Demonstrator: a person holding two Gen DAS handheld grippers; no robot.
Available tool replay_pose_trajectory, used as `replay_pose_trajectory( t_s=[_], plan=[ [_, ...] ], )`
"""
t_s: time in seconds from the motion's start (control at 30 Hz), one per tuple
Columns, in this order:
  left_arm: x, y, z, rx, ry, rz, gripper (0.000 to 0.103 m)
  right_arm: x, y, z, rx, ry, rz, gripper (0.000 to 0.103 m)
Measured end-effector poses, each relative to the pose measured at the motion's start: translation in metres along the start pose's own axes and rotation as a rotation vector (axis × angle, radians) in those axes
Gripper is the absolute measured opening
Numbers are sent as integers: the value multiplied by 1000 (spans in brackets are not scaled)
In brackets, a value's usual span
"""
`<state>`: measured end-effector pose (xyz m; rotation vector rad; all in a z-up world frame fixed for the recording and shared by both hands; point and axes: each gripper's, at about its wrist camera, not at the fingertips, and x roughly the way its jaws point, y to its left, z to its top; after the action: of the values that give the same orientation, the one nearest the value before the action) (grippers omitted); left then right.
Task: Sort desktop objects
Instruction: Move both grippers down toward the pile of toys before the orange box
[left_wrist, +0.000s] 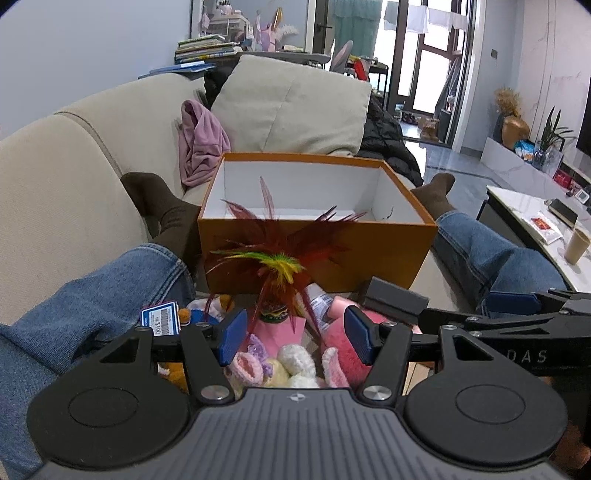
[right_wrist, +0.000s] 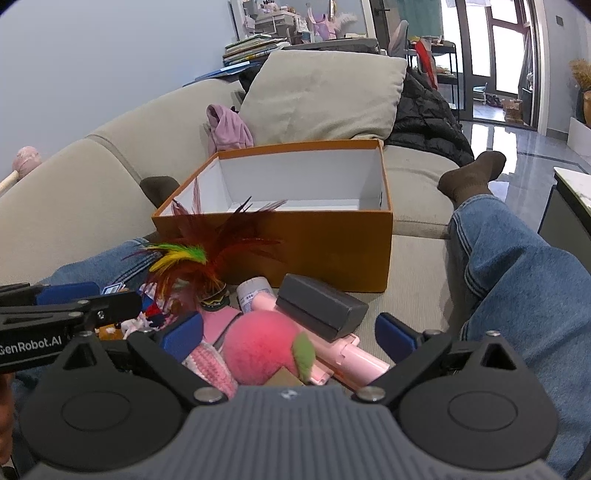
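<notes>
1 orange box (right_wrist: 314, 247), 1 feather shuttlecock (right_wrist: 207, 269), 1 grey case (right_wrist: 321, 306), both grippers' jaws released

The right tool (right_wrist: 290, 338) is held wide open above a pink plush peach (right_wrist: 260, 349); an orange box (right_wrist: 295, 240) is seen beyond on the sofa (right_wrist: 413, 229).

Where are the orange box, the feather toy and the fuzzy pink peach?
orange box (right_wrist: 314, 251): right wrist view, front wall.
feather toy (left_wrist: 280, 262): left wrist view, yellow-green tuft.
fuzzy pink peach (right_wrist: 258, 347): right wrist view, fuzzy body.
</notes>
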<state>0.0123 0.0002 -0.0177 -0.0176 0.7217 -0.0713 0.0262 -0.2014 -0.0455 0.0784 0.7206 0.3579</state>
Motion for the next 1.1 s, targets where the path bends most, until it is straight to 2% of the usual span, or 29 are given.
replay_pose_trajectory(
  t_s=[0.1, 0.27, 0.4, 0.6, 0.8, 1.1],
  plan=[
    [2, 2, -2, -3, 18, -5, 69, 5, -4, -1, 12, 27, 7, 88],
    [7, 0, -5, 5, 54, -66, 67, 22, -16, -4, 74, 129, 17, 76],
    [16, -7, -8, 42, 94, -84, 64, 35, -25, -10, 130, 204, 26, 74],
    [23, -8, -13, 66, 132, -68, 63, 43, -24, -11, 126, 238, 35, 67],
    [15, 12, -10, 83, 152, 12, 63, 50, -1, -10, 9, 267, 155, 60],
    [15, 49, -7, 35, 210, 125, 63, 70, 60, -11, -303, 334, 375, 56]
  ],
)
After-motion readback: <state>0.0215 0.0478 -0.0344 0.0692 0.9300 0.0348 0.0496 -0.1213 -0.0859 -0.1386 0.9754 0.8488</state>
